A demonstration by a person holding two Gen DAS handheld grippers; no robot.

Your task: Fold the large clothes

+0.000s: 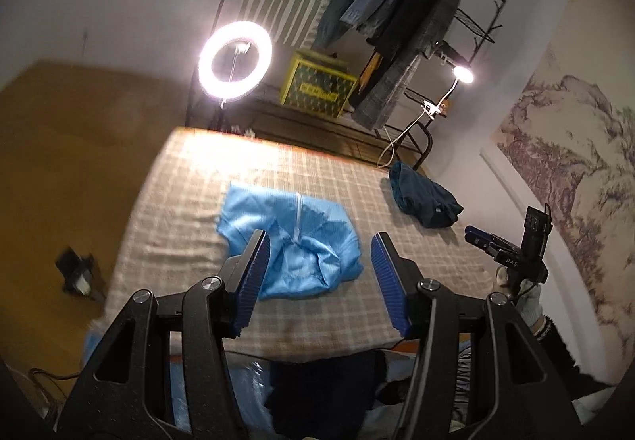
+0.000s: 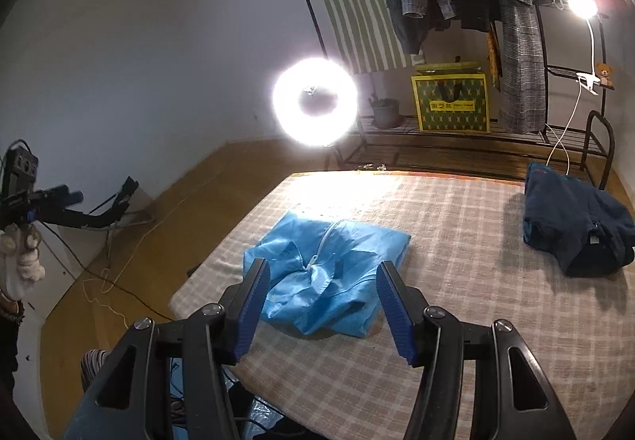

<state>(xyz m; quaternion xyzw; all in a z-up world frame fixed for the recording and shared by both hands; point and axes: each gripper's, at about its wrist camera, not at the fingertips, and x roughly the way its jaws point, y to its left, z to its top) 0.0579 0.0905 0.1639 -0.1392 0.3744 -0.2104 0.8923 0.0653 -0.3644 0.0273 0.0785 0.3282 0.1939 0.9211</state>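
Note:
A light blue zipped garment [image 1: 293, 237] lies folded in a loose bundle on the checked table [image 1: 190, 209], its white zip facing up. My left gripper [image 1: 319, 273] hovers above its near edge, open, with nothing between the blue pads. In the right wrist view the same light blue garment [image 2: 329, 273] lies ahead of my right gripper [image 2: 323, 305], which is also open and holds nothing. Each gripper shows in the other's view: the right gripper [image 1: 476, 237] at the table's right side, the left gripper [image 2: 71, 197] raised off the table's left side.
A folded dark blue garment [image 2: 575, 229] sits at the table's far right corner. A bright ring light [image 2: 315, 100] stands behind the table. A clothes rack [image 1: 401, 15] with hanging coats and a yellow bag [image 2: 450, 102] line the back wall. Cables cross the wooden floor [image 2: 131, 265].

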